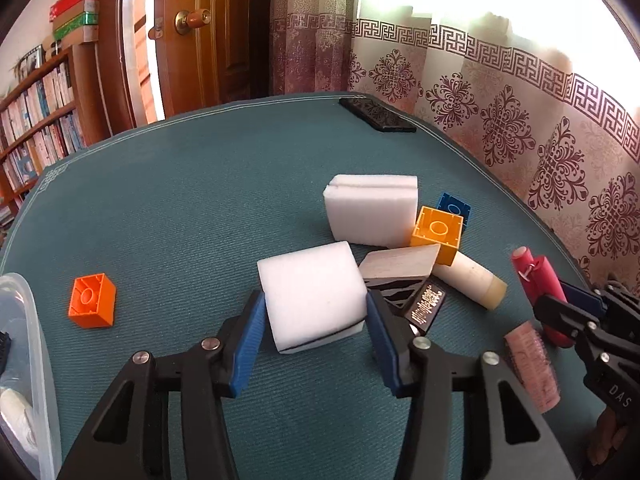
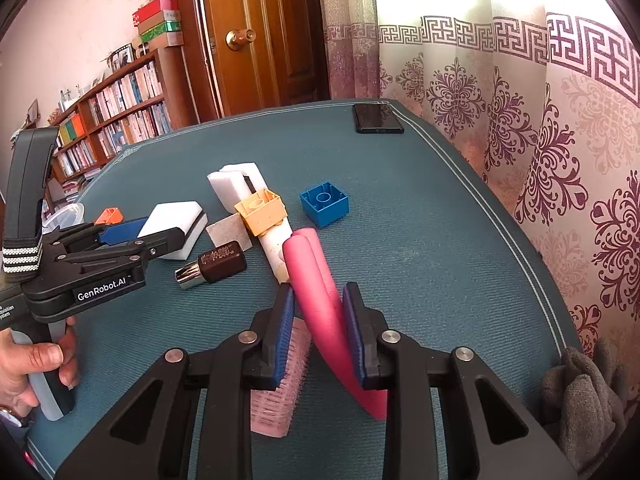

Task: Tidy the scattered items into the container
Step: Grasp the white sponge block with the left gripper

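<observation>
Setting: a desk (image 1: 180, 184) covered in teal cloth, scattered with small household items; a patterned curtain hangs behind it.
Left gripper (image 1: 316, 312): its jaws sit on either side of a white sponge block (image 1: 312, 292), touching or almost touching its two side faces. It seems to be gripping, but I cannot tell how firmly.
White sponge block: rests on the desk, just beside a pile of blocks. It looks light, soft and squashy. A gentle hold across the flat sides, near the middle, should suit it best.
Right gripper (image 2: 320, 320): its jaws are clamped on a pink foam roller (image 2: 320, 300), which tilts up off the desk.
Pink foam roller: looks light and springy. Held near its lower end, it may swing.
Container (image 1: 24, 344): a clear plastic tub at the left edge of the left view, well apart from the pile.
Still scattered: an orange brick (image 1: 92, 300), a yellow brick (image 1: 438, 234), a blue brick (image 2: 325, 202).
</observation>
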Motion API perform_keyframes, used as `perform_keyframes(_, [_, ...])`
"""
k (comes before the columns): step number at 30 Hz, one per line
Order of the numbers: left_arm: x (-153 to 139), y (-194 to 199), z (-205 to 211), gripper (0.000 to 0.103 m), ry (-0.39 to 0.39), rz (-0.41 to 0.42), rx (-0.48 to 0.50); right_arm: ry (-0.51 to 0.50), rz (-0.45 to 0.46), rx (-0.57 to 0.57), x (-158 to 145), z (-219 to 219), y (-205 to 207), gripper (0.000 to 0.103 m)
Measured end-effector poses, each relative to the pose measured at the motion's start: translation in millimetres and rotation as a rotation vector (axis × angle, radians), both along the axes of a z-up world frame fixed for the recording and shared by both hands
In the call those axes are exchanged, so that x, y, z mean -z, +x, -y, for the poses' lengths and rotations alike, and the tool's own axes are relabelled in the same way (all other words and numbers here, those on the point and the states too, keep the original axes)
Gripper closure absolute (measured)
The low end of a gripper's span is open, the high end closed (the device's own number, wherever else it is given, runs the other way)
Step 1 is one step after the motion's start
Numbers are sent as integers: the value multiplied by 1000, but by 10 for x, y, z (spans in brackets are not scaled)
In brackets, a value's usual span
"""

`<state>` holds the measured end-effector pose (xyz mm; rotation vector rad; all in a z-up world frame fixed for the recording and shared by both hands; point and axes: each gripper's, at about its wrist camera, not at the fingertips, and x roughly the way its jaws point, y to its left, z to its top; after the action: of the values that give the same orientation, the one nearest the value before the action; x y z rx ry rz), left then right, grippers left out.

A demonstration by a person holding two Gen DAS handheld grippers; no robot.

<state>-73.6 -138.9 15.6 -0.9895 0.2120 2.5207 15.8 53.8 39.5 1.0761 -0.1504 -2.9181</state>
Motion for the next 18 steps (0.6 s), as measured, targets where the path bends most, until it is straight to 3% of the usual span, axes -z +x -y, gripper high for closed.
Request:
perform_keyframes(10, [-49,-18,114,48,49,16,-16,-7,-6,7,-10,-1,16,79])
perform_keyframes(18, [-220,144,307,48,63,-48,-53,-7,-32,-9,-92,90,65,84])
